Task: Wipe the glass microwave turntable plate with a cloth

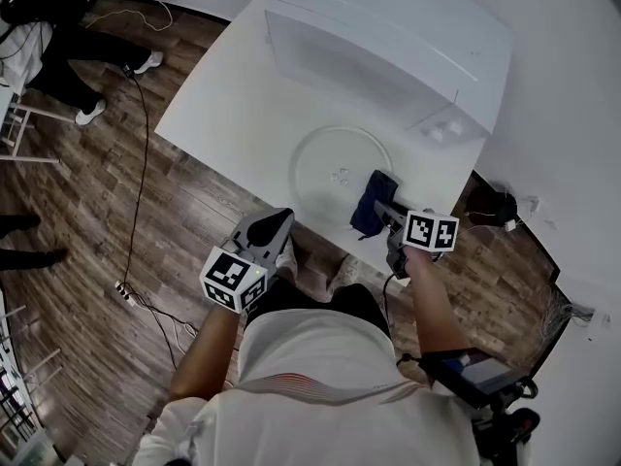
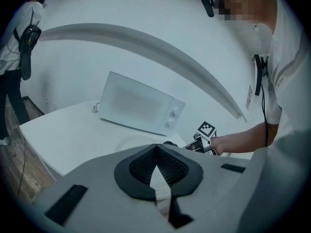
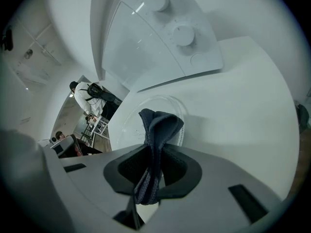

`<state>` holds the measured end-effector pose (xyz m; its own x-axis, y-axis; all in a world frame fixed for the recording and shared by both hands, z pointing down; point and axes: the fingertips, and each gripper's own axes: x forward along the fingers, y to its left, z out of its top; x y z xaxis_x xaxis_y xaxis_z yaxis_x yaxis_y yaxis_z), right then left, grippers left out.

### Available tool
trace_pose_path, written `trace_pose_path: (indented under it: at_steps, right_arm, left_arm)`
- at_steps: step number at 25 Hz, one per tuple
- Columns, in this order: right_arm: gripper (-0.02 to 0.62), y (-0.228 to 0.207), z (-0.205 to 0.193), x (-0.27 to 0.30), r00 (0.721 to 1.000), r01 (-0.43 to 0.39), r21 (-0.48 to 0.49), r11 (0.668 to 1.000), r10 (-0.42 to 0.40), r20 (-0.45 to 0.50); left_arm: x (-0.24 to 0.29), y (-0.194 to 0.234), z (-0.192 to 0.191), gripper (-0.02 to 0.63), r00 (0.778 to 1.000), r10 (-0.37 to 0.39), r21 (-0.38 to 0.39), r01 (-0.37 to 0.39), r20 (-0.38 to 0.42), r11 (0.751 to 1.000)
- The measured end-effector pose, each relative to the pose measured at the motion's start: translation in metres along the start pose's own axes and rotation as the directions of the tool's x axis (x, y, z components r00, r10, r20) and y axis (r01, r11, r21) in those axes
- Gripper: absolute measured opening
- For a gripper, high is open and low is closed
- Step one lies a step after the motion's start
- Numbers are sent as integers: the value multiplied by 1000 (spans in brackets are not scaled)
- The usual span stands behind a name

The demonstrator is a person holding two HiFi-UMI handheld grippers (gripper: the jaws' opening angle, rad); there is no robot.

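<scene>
White counter [image 1: 223,115] juts out from the wall, and on its far side sits the microwave [image 1: 388,47], door closed, knobs at its right end. In front of it the plate [image 1: 335,163] lies flat on the counter, out of the oven, a clear glass disc close to the near edge.

Being round, the plate has no long axis to line up with; what matters is which side it is reached from. The cloth [image 1: 374,202], dark blue and bunched into a narrow fold, lies at the plate's near right rim with its length pointing inward toward the middle of the glass. From where I stand I cannot tell whether it presses on the glass or hangs just above it.

The right tool [image 1: 388,214] is clamped on that cloth, the fold standing up out of its jaws, and the plate lies directly ahead of it and a little to the left. So the wipe, I judge, runs forward and leftward across the disc, away from the person.

The left tool [image 1: 270,227] hangs back off the counter's near edge, jaws closed on nothing, well apart from the plate. The right is plainly the nearer one.
</scene>
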<state>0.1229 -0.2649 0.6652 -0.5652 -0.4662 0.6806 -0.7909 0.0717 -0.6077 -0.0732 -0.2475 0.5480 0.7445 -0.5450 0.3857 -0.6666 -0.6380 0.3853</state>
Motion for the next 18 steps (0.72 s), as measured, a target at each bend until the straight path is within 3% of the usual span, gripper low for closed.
trace_pose_path:
  at_steps: [12,15,18]
  right_arm:
    - [61,-30,0,-30,998,43,30,999,-44,48]
    - [63,-10,11,-37,992,-32,-7,999,33,118]
    - [61,27,34,-54,959,-137,-114,984,161,232]
  left_arm:
    - [11,-17,1,11,1000,-12,19,12,-5,1000]
    - [9,-23,6,11,1000,0,31,0,7,1000]
    - [6,-29,15,11,999,26,47,-27,32,998]
